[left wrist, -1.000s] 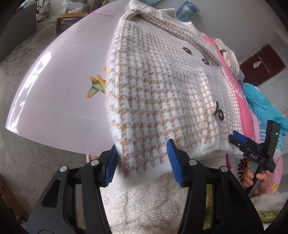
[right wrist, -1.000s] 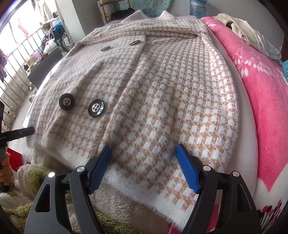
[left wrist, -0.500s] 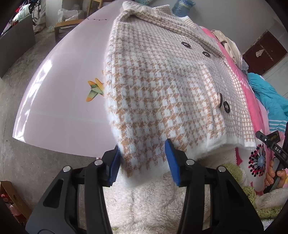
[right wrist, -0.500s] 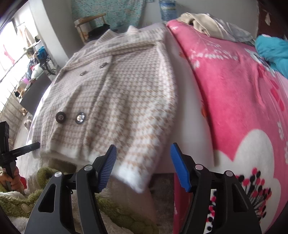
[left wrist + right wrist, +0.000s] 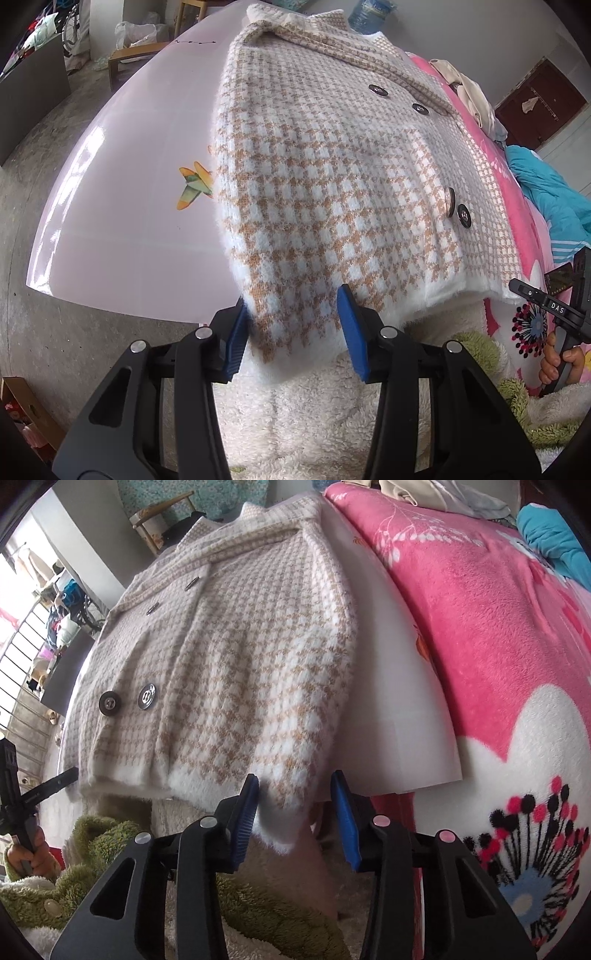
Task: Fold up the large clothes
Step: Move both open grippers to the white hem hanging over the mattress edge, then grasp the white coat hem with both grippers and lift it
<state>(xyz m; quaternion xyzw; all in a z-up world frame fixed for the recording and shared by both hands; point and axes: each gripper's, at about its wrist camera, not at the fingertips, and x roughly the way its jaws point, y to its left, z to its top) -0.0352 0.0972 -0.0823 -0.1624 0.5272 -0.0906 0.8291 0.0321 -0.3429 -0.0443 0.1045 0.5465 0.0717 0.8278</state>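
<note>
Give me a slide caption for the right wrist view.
Right gripper closing around the houndstooth coat sleeve cuff at the board's edge.

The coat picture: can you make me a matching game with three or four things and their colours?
Things:
1. coat
2. blanket
3. gripper pads
4. buttons

Colours:
a. blue
b. pink
c. dark
d. tan and white checks

Pairs: 1-d, 2-b, 3-a, 4-c
</note>
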